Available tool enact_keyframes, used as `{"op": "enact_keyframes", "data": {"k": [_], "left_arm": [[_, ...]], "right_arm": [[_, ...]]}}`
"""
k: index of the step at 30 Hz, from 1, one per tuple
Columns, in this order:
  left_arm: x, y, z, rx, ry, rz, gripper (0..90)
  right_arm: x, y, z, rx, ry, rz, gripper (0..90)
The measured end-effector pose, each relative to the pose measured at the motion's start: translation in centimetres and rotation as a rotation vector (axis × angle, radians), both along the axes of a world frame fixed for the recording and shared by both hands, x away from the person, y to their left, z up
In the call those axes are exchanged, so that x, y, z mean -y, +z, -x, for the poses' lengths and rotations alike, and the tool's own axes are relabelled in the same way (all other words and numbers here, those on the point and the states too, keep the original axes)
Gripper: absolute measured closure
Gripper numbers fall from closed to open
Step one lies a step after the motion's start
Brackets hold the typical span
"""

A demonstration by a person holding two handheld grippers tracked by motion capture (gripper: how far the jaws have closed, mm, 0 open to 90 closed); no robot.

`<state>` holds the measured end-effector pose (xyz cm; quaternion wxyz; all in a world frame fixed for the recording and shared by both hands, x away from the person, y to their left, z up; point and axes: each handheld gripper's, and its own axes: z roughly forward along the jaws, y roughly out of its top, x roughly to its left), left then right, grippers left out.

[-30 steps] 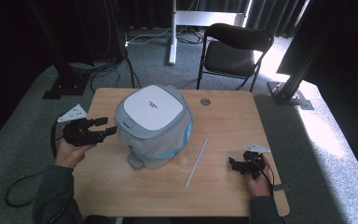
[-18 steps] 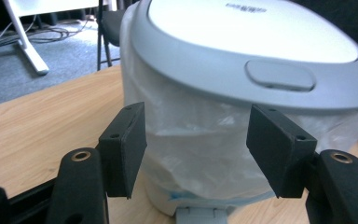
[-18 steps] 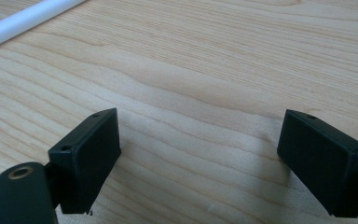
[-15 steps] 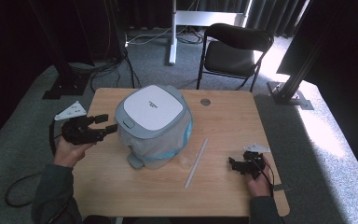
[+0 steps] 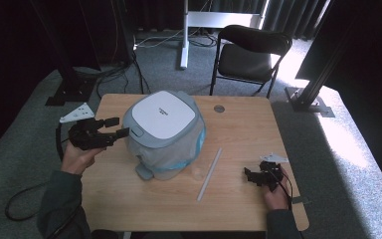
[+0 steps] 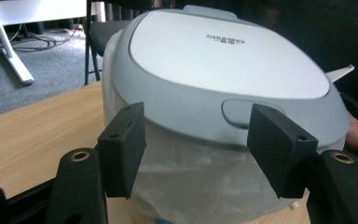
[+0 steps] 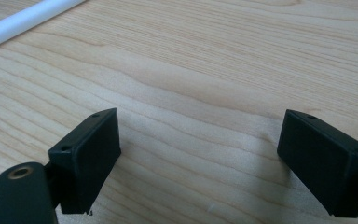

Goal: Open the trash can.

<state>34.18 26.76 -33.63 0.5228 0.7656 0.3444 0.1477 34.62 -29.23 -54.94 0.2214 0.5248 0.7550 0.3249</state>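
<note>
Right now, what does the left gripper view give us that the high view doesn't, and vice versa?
Left gripper view alone: the brand lettering on the lid, the latch button on the lid's front edge, and the clear plastic bag wrapped round the body, up close between wide-open jaws.

High view alone: the white rod lying on the table, the right gripper resting low near it, and the left gripper from outside, beside the cooker.

Both: the rice cooker, lid shut, and the black folding chair behind.

L hand-held gripper (image 6: pixel 196 144) | jaws apart | facing rice cooker (image 6: pixel 223 79) lid btn
</note>
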Motion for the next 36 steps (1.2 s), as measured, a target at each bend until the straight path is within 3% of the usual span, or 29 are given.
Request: {"op": "enact_keyframes", "data": {"k": [25, 36], "left_arm": [[1.9, 0.5, -0.4, 0.028, 0.035, -0.047, 35.5], [2.0, 0.3, -0.2, 0.045, 0.049, -0.041, 37.0]], "right_arm": [[0.0, 0.0, 0.0, 0.0, 0.0, 0.0, 12.2], [0.0, 0.0, 0.0, 0.0, 0.0, 0.0, 12.2]]}}
